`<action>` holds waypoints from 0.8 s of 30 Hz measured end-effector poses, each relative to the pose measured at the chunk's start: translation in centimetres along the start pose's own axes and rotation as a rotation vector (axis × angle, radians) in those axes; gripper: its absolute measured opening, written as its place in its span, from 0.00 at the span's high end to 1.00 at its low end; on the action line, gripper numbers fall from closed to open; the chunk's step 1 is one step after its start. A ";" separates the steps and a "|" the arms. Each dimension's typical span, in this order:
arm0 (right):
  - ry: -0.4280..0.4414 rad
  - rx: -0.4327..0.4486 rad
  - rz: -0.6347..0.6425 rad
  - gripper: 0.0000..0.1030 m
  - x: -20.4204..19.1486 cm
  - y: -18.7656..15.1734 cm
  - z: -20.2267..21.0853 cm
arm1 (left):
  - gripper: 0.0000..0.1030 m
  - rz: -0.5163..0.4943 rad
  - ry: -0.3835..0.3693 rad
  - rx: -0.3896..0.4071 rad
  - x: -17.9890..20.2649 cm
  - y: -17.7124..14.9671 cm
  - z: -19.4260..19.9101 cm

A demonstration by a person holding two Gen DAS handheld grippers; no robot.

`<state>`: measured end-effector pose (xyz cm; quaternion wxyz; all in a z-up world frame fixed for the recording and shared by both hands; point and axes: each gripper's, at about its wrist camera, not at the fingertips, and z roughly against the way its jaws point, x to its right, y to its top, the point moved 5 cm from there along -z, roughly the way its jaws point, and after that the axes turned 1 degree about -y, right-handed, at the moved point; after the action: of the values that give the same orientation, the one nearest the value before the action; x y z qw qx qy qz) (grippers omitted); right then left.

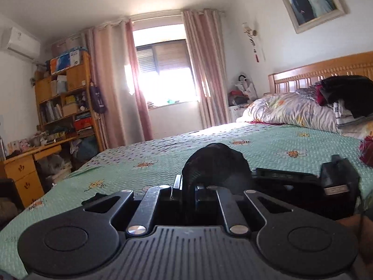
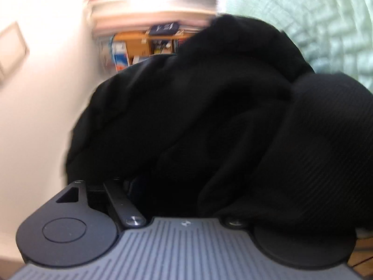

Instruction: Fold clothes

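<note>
A black garment (image 1: 215, 161) bulges up just ahead of my left gripper (image 1: 188, 187), which is shut on a fold of it low over the green bedspread (image 1: 163, 161). In the right wrist view the same black cloth (image 2: 209, 107) fills most of the picture and drapes over my right gripper (image 2: 184, 168), hiding its fingertips. The left linkage arm (image 2: 122, 204) there is swung wide, so the jaws stand apart. That view is rolled and blurred. A black body, probably the right gripper (image 1: 335, 182), lies on the bed to the right of the left one.
A rumpled quilt (image 1: 286, 109) and dark clothes (image 1: 345, 93) pile up by the wooden headboard (image 1: 321, 70). Something dark red (image 1: 367, 149) lies at the right edge. A desk (image 1: 25, 163) and shelves (image 1: 65, 98) stand left of the bed, with a curtained window (image 1: 167, 70) behind.
</note>
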<state>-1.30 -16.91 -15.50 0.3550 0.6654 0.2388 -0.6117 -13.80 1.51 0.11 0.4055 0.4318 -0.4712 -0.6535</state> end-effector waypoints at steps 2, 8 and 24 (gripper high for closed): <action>-0.055 -0.034 0.114 0.27 -1.7 -0.7 1.6 | 0.91 0.049 0.017 -0.011 -1.5 -0.4 0.1; -0.099 0.016 0.298 0.27 -4.7 -3.0 10.6 | 0.91 0.105 0.042 -0.010 -3.4 -0.8 0.4; -0.285 -0.010 0.374 0.26 -3.3 -2.6 2.5 | 0.90 -0.015 -0.065 0.059 1.2 0.6 2.2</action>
<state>-5.36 -16.82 -12.73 0.4954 0.6032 0.0621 -0.6219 -16.19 0.85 0.86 0.3720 0.4258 -0.4999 -0.6561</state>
